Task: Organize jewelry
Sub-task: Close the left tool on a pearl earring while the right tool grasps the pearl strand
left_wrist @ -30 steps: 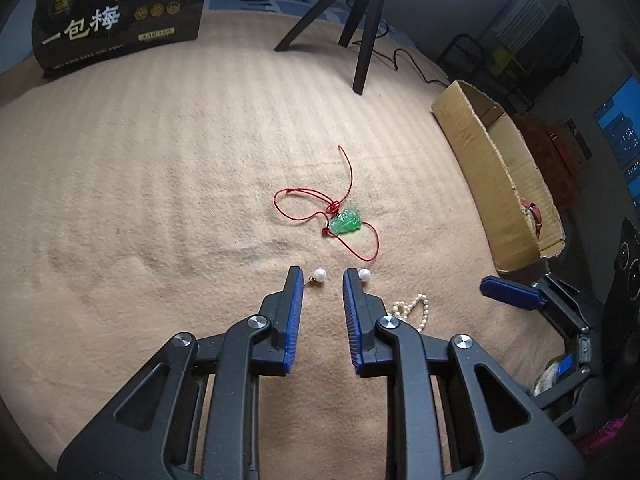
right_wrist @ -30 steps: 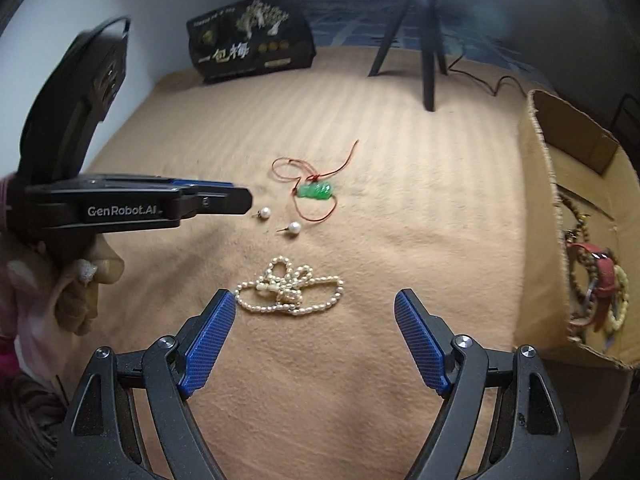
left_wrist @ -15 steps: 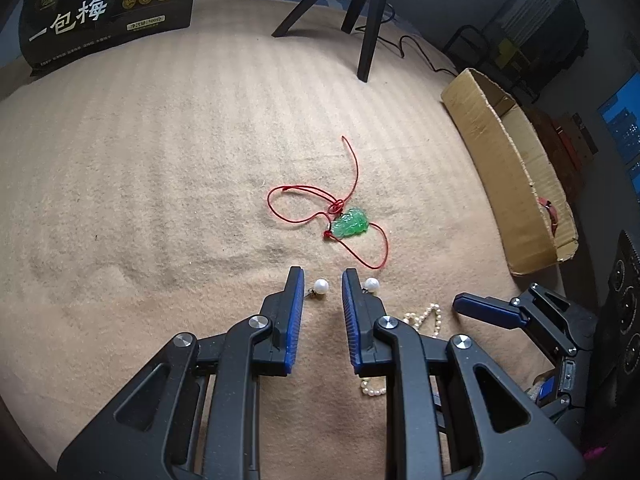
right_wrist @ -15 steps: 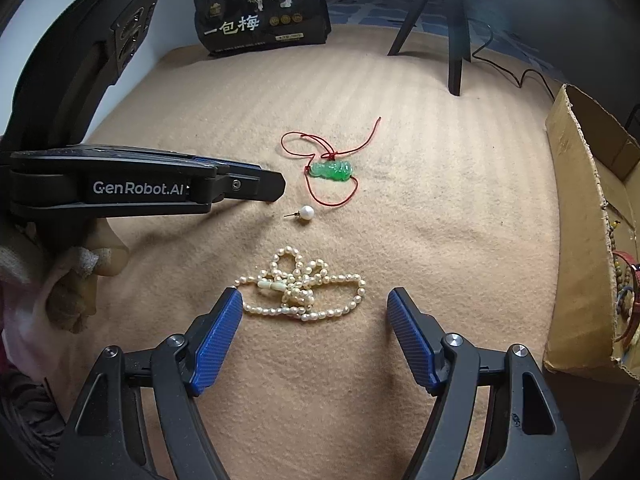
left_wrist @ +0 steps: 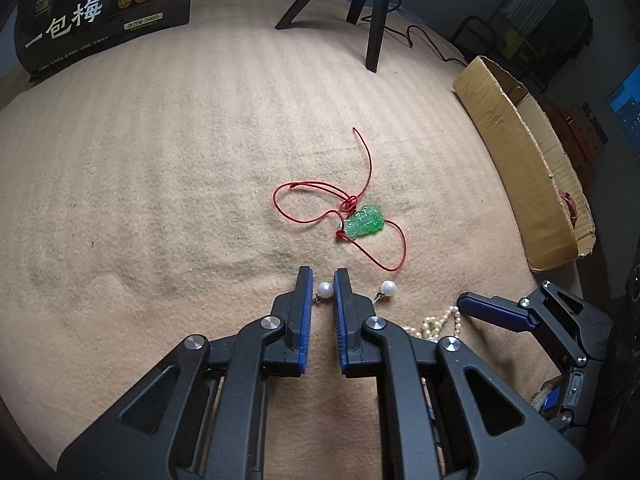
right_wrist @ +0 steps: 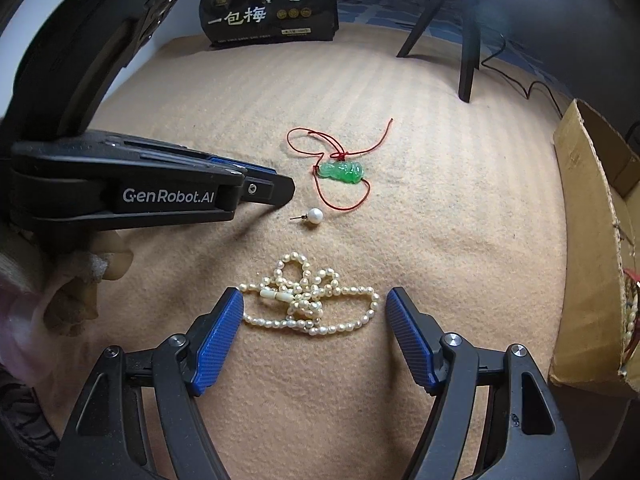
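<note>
Two pearl stud earrings lie on a tan blanket. My left gripper (left_wrist: 322, 276) has its jaws narrowed around one pearl earring (left_wrist: 325, 290), with small gaps on both sides. The second pearl earring (left_wrist: 388, 288) lies just right of it and also shows in the right wrist view (right_wrist: 314, 215). A green jade pendant on a red cord (left_wrist: 365, 221) lies beyond them (right_wrist: 342, 171). My right gripper (right_wrist: 314, 308) is wide open, its fingers on either side of a heaped pearl necklace (right_wrist: 310, 300).
A cardboard box (left_wrist: 520, 160) with bracelets inside stands at the right (right_wrist: 592, 240). A black printed bag (left_wrist: 100, 12) and a tripod (left_wrist: 372, 12) stand at the far edge of the blanket. A cable runs behind the tripod.
My left gripper moved forward around the left pearl earring and its jaws narrowed. My right gripper moved forward so its open fingers flank the pearl necklace.
</note>
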The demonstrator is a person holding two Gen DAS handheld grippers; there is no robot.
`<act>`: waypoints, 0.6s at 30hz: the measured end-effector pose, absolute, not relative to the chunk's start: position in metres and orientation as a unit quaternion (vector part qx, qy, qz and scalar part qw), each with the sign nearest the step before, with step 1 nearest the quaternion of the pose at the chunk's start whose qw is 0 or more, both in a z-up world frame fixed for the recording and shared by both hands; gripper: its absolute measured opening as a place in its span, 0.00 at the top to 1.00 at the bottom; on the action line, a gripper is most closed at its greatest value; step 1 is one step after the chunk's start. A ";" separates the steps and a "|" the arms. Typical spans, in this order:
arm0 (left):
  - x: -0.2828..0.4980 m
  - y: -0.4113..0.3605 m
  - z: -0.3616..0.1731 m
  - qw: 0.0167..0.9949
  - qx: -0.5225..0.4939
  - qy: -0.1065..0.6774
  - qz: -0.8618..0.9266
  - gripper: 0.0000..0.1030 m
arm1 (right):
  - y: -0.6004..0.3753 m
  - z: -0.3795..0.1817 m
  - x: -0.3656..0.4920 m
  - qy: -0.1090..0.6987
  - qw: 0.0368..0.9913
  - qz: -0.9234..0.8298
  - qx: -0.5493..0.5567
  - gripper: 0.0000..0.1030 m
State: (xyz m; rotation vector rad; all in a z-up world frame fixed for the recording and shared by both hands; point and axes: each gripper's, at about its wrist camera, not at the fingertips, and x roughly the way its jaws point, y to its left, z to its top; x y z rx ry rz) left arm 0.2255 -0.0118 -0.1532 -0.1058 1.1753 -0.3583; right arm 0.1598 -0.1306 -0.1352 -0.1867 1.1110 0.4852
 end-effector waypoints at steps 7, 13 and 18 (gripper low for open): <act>0.226 -0.010 -0.153 0.815 -0.054 0.552 -0.165 0.91 | -0.120 -0.139 0.162 0.513 0.823 0.211 -0.120 0.34; 0.225 -0.006 -0.151 0.815 -0.060 0.552 -0.166 0.91 | -0.116 -0.137 0.159 0.508 0.822 0.222 -0.129 0.83; 0.224 -0.004 -0.147 0.817 -0.064 0.550 -0.163 0.92 | -0.117 -0.133 0.159 0.513 0.819 0.230 -0.117 0.90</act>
